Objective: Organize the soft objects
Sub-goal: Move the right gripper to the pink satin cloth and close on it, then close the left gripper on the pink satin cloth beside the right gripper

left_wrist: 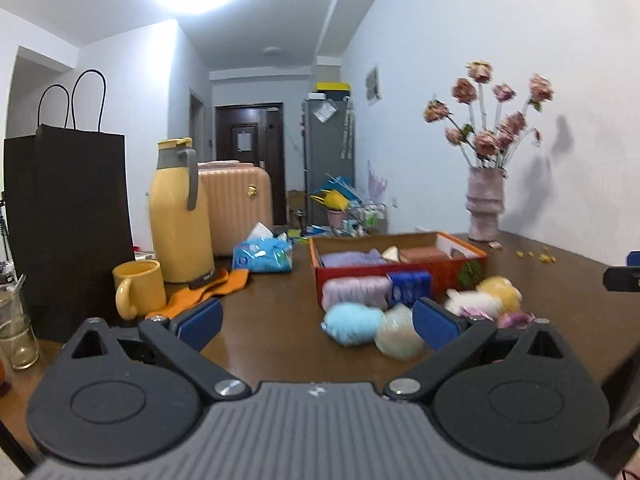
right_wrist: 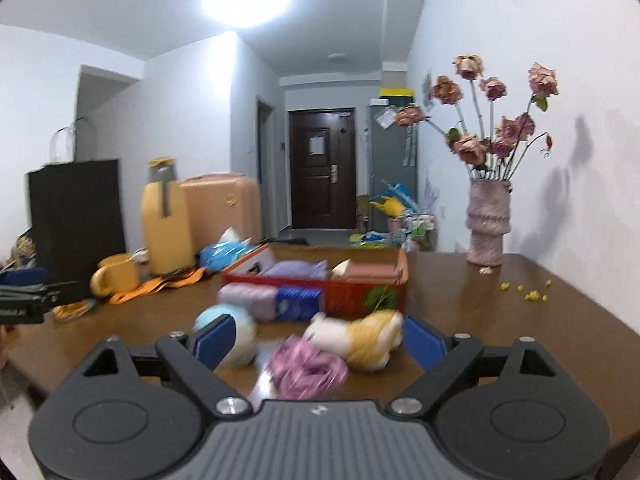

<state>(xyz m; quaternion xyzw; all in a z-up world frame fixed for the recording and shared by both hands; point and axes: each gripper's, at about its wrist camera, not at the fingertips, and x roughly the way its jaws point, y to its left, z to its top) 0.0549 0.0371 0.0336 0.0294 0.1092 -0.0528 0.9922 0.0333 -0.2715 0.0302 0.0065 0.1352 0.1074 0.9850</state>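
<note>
An orange box stands mid-table and holds a lilac cloth and a pink folded item. In front of it lie a pale pink yarn roll, a blue packet, a light blue ball, a cream ball, a white and yellow plush and a pink yarn bundle. My left gripper is open and empty, short of the balls. My right gripper is open, with the plush and pink bundle between its fingers, untouched.
On the brown table: a yellow thermos, yellow mug, orange cloth, black paper bag, blue tissue pack, glass and a vase of roses by the right wall.
</note>
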